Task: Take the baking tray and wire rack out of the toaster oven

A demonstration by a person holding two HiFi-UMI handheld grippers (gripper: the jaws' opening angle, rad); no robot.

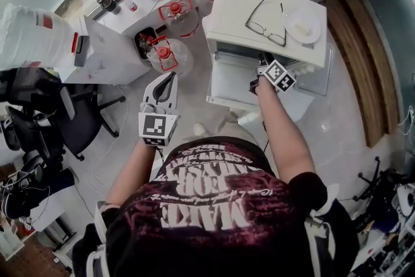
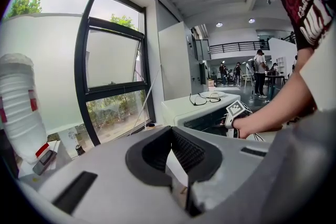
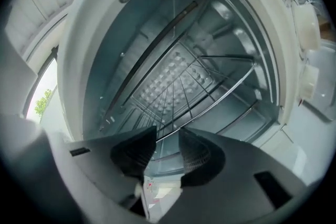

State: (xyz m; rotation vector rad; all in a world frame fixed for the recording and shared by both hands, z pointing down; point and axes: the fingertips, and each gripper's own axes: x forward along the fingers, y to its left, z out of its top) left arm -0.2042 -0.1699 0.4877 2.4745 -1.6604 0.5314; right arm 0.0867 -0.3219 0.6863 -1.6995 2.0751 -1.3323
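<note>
Close by the person's body the pale grey left gripper point(image 1: 172, 76) hung idle, its tongs together on nothing. Farther out, the grey right gripper point(image 3: 167, 131) sat at the mouth of the white box-shaped toaster oven point(image 3: 92, 34), tongs apart, with the front rod of the silver wire rack point(image 3: 220, 91) crossing at their tips unpinched (it lay along the gap, so rolling the wrist before closing, then pulling level, seemed wise). Deeper in, a dimpled metal sheet point(image 3: 173, 78) showed behind the wires; whether it was the baking tray I could not tell.
</note>
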